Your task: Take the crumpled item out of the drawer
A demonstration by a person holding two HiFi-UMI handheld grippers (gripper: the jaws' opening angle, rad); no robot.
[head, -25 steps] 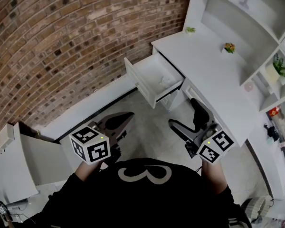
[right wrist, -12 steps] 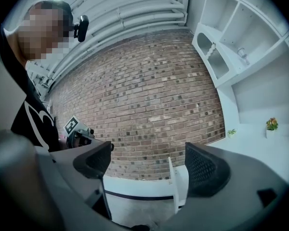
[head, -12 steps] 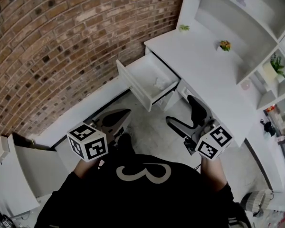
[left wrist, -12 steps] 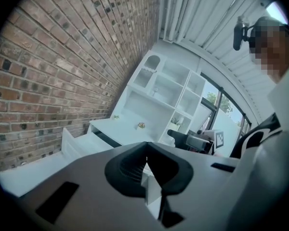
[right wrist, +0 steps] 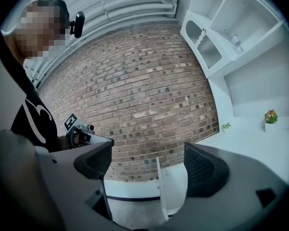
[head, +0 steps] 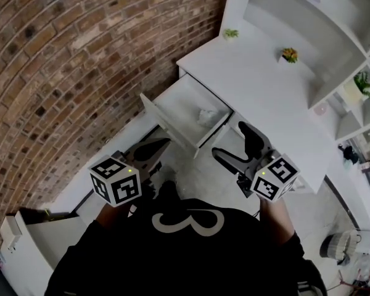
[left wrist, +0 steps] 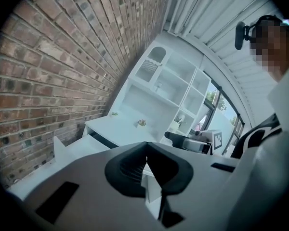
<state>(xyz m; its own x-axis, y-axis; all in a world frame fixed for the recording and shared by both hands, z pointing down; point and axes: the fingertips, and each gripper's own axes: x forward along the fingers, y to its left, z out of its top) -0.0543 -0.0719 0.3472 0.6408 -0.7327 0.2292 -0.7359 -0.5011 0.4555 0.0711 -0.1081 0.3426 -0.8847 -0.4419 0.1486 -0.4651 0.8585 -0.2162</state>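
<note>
Over the last second the person has been closing in on the tabletop [head: 265,97]. The open drawer [head: 166,128] is now sitting closer ahead of both tongs than it was, and its near corner is now just beside the tips of the right tongs [head: 231,142]. Neither pair has changed its opening in that time. This is reading as the approach leg of the task, with the reach into the drawer not yet begun.

The crumpled item [head: 206,116], a small pale wad, is lying on the drawer floor. It is ahead of the right tongs and a little to their left, and still apart from them. It is resting toward the tabletop end of the drawer, on the side nearer the right tongs, and nothing is touching it.

The right tongs [right wrist: 149,165] are standing spread wide. Only the brick wall [right wrist: 149,90] and the drawer's upright front panel [right wrist: 168,191] are showing through the gap, so they are carrying nothing.

The left tongs [left wrist: 145,162] are pressed together pad to pad with nothing pinched between them. They are hanging short of the drawer, to the left of its front panel, and pointing toward it.

The spread right pair is looking like the one better placed to go in for the wad.
</note>
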